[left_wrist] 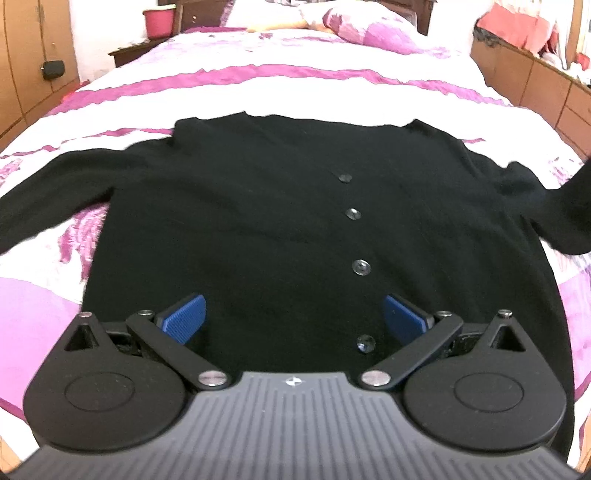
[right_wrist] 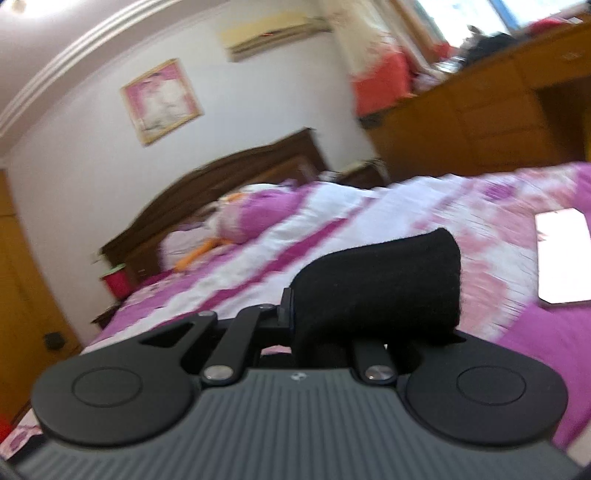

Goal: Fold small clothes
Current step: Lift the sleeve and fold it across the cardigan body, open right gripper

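Black cardigan flat, collar toward headboard, sleeves sideways.

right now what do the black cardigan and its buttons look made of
Black cardigan: soft knit, probably wool or acrylic, judging by its matte, fuzzy surface and the fluffy cuff edge. Buttons: likely hard plastic, dark and glossy, catching light.

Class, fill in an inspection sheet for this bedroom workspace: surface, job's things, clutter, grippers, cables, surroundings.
Surface: bed with pink and white cover.
Job's things: black cardigan spread flat, buttoned, one sleeve lifted.
Clutter: flat white object on the cover.
Grippers: left gripper open above the hem; right gripper shut on the sleeve.
Cables: nothing seen.
Surroundings: wooden cabinets, headboard, framed picture, red bin.
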`<act>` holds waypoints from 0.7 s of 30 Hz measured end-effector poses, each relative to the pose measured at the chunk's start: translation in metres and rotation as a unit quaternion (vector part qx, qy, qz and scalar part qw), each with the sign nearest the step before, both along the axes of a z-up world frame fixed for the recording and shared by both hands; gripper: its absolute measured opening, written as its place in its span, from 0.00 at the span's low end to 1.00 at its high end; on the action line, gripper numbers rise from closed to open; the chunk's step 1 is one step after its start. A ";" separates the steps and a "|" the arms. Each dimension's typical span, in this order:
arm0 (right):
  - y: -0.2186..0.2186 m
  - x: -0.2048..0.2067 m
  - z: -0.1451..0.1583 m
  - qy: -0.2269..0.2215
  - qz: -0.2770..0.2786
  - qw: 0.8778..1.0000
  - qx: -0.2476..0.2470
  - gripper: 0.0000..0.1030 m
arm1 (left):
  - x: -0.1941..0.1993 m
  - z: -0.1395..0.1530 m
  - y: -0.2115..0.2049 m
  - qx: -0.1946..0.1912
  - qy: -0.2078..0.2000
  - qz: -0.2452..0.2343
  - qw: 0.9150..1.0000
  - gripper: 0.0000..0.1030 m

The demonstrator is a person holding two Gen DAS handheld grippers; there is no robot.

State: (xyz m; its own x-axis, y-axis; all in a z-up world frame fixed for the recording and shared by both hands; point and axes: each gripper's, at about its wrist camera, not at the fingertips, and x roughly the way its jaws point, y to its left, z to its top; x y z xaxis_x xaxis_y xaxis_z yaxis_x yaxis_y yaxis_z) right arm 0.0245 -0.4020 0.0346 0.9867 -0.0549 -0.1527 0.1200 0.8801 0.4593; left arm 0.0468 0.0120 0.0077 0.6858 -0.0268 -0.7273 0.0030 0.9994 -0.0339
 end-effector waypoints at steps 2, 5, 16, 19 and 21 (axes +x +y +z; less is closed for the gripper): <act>0.019 0.006 0.015 -0.010 0.025 1.000 -0.013 0.12 | -0.002 0.004 0.005 0.001 -0.006 0.005 1.000 1.00; 0.050 0.017 0.033 -0.023 0.063 0.997 -0.036 0.12 | -0.005 0.007 0.014 0.003 -0.013 0.018 1.000 1.00; 0.177 0.069 0.029 0.032 0.207 0.973 -0.102 0.12 | -0.009 0.004 0.047 0.006 -0.028 0.057 0.998 1.00; 0.205 0.084 0.009 0.067 0.236 0.962 -0.122 0.12 | -0.007 0.001 0.052 0.022 -0.033 0.060 0.997 1.00; 0.222 0.092 -0.007 0.092 0.255 0.954 -0.130 0.12 | -0.005 -0.002 0.054 0.025 -0.032 0.058 0.997 1.00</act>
State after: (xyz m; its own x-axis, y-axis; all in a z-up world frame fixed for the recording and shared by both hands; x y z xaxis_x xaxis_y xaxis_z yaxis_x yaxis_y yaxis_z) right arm 0.1161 -0.1804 0.0280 0.8525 0.3664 -0.3728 -0.2971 0.9265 0.2311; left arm 0.0416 0.0662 0.0060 0.7270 0.0910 -0.6806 -0.1127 0.9936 0.0125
